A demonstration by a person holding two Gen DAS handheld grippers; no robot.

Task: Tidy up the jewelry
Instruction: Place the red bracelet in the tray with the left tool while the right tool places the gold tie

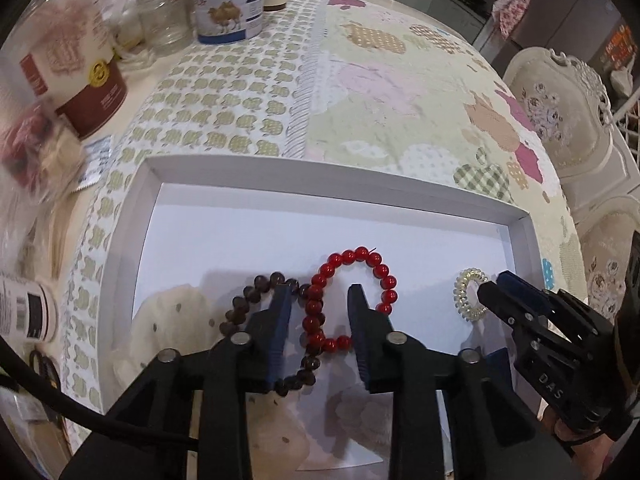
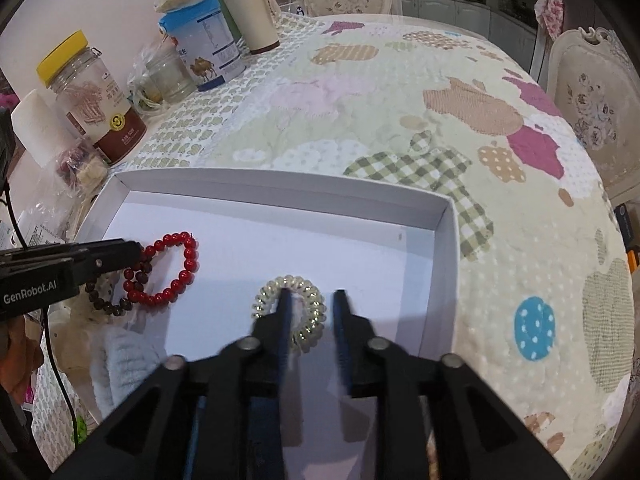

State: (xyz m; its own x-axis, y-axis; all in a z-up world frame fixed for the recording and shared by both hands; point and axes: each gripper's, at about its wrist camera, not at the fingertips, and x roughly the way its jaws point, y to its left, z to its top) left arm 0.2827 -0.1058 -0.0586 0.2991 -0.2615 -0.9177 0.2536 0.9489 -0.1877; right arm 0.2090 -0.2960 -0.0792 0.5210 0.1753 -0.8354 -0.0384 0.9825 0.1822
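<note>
1. A white box (image 1: 224,168) sits on the bench (image 1: 400,92), which carries a patchwork cloth. All places below are given relative to this box.
2. Red bracelet (image 1: 352,292): lies on the box floor, near the middle in the left wrist view. It touches or overlaps the brown bracelet (image 1: 248,308), which lies on its left side.
3. Coil band (image 2: 290,314): clear spiral ring on the box floor, toward the right wall, well apart from both bracelets.
4. Left tongs (image 1: 320,300): spread, low over the box floor. The left side of the red bracelet lies between the fingers. The left finger (image 1: 280,312) covers part of the brown bracelet. Contact with the beads cannot be confirmed.
5. Right tongs (image 2: 312,312): spread, straddling the right part of the coil band. The left finger (image 2: 285,320) sits over the ring's opening, the right finger just outside the ring. No pinch is evident.
6. Outside the box, beyond its far left corner: a blue-lidded can (image 2: 208,52), a yellow-lidded jar (image 2: 92,96) and a small glass jar (image 2: 170,74) stand on the bench.
7. Chairs (image 2: 596,108) stand beyond the bench, to the right of the box.
</note>
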